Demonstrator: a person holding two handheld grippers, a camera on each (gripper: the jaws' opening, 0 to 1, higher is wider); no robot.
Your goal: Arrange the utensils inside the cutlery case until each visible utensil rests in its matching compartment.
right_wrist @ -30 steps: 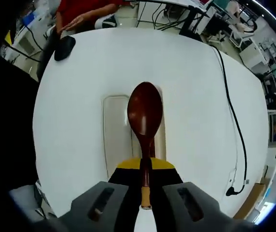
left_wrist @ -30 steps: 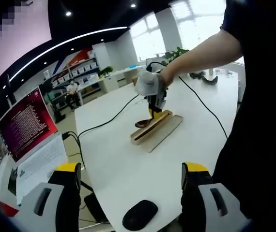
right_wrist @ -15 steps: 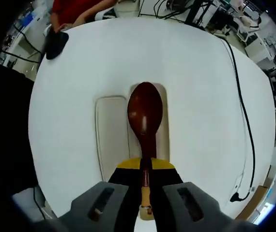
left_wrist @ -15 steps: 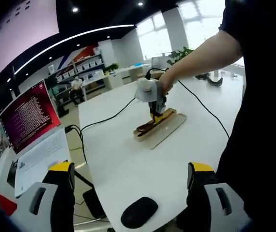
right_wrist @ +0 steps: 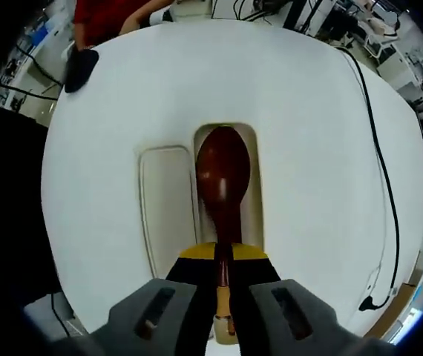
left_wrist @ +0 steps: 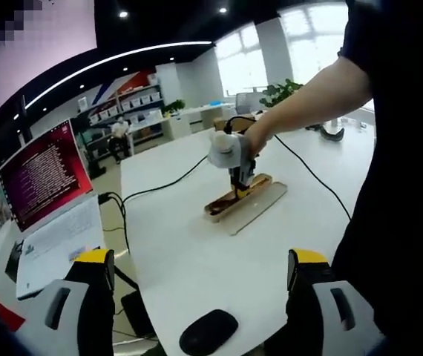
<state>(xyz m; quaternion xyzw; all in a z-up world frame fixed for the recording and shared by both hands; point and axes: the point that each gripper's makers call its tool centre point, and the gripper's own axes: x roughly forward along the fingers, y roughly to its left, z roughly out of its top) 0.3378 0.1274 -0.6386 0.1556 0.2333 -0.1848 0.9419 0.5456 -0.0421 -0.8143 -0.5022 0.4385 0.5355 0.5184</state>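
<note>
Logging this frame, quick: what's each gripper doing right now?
Left gripper: open, holding nothing.
Right gripper: shut on the wooden spoon, over the cutlery case.

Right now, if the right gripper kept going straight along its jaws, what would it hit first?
Most likely the cutlery case: the right gripper points down at it, and the held spoon would touch its tray first. How far off it hangs is unclear.

One wooden spoon (right_wrist: 223, 178), one cutlery case (right_wrist: 252, 200), one case lid (right_wrist: 166, 208), one computer mouse (left_wrist: 209, 331), one laptop (left_wrist: 48, 208), one black cable (right_wrist: 387, 200), and two grippers (left_wrist: 197, 297) (right_wrist: 223, 278).
</note>
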